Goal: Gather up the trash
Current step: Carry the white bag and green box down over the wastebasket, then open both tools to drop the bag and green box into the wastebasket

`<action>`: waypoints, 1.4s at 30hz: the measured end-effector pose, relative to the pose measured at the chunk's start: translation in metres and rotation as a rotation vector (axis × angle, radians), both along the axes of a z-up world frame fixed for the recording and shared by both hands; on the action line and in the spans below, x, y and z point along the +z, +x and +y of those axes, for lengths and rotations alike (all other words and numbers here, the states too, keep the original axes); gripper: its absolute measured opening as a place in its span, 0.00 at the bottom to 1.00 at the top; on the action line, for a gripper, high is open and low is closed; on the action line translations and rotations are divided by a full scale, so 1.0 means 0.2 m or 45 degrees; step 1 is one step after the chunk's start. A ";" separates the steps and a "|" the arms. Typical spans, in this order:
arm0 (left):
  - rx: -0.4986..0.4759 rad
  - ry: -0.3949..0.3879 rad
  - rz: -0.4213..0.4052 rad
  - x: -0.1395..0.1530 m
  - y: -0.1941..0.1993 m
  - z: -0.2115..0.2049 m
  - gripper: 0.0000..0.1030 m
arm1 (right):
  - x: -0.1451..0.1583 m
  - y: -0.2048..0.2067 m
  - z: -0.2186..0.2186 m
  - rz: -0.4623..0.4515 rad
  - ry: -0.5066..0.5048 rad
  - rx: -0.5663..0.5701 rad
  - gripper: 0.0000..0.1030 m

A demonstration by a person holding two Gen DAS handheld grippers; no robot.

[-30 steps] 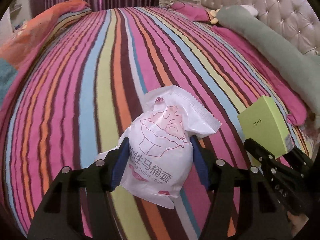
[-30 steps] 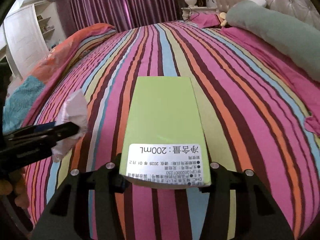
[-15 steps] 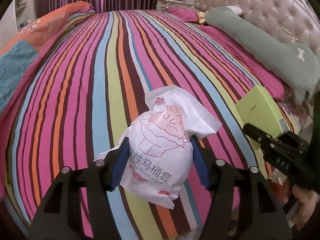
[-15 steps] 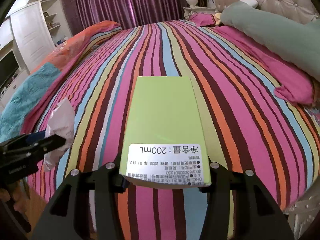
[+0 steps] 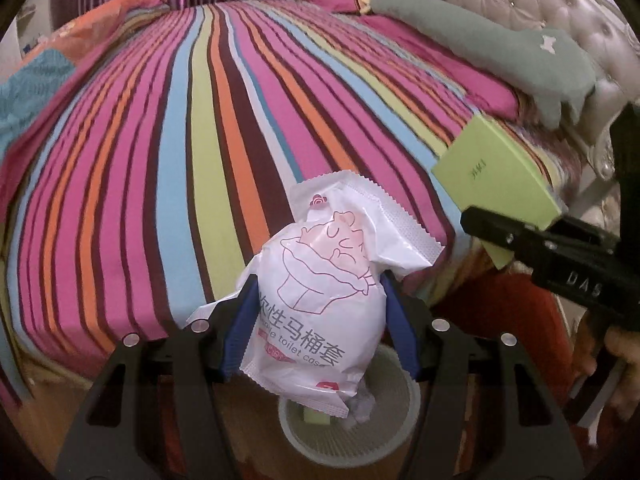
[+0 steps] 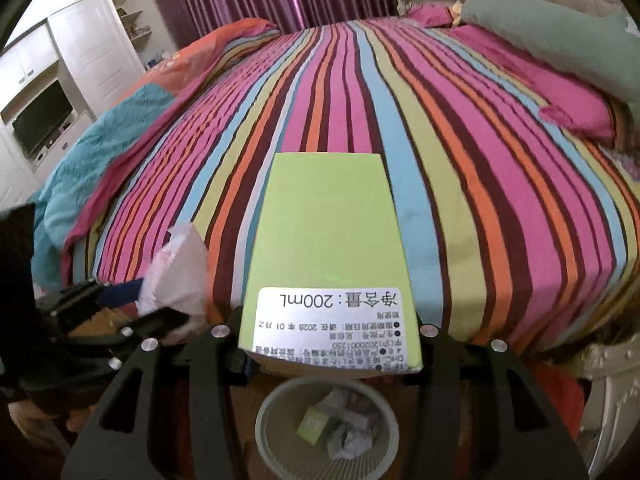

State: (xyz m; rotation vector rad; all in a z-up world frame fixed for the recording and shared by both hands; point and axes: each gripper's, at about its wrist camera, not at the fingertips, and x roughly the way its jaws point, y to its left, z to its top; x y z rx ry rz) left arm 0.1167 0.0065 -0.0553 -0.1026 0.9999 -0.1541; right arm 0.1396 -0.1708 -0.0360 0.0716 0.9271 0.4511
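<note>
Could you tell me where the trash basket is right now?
The basket sits on the floor at the bed's edge, bottom centre of both views, below the green box.

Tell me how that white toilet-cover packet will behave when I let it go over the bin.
The white packet looks soft: it bulges between the left gripper pads. Its thin film suggests light weight, so it may drift rather than drop straight into the bin. Its glossy film could be slippery.

The white packet hides part of the bin; the bin's crumpled contents are unreadable.
</note>
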 end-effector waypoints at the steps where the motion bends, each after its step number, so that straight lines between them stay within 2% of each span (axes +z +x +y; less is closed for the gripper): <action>1: -0.003 -0.008 0.014 -0.02 -0.02 -0.01 0.57 | -0.01 -0.02 -0.01 0.012 0.002 0.003 0.45; 8: -0.024 0.013 0.118 -0.20 -0.18 -0.10 0.57 | -0.18 -0.17 -0.03 0.143 -0.031 -0.010 0.45; 15: -0.033 0.015 0.311 -0.46 -0.25 -0.17 0.57 | -0.42 -0.22 -0.02 0.342 -0.090 0.002 0.45; 28: -0.036 0.037 0.672 -0.79 -0.19 -0.20 0.57 | -0.80 -0.12 0.00 0.802 -0.046 -0.048 0.45; 32: -0.025 0.008 0.780 -0.88 -0.15 -0.21 0.57 | -0.92 -0.11 0.01 0.935 -0.020 -0.077 0.45; 42: 0.050 -0.065 0.995 -1.14 -0.12 -0.19 0.57 | -1.17 -0.10 0.00 1.180 -0.027 -0.159 0.45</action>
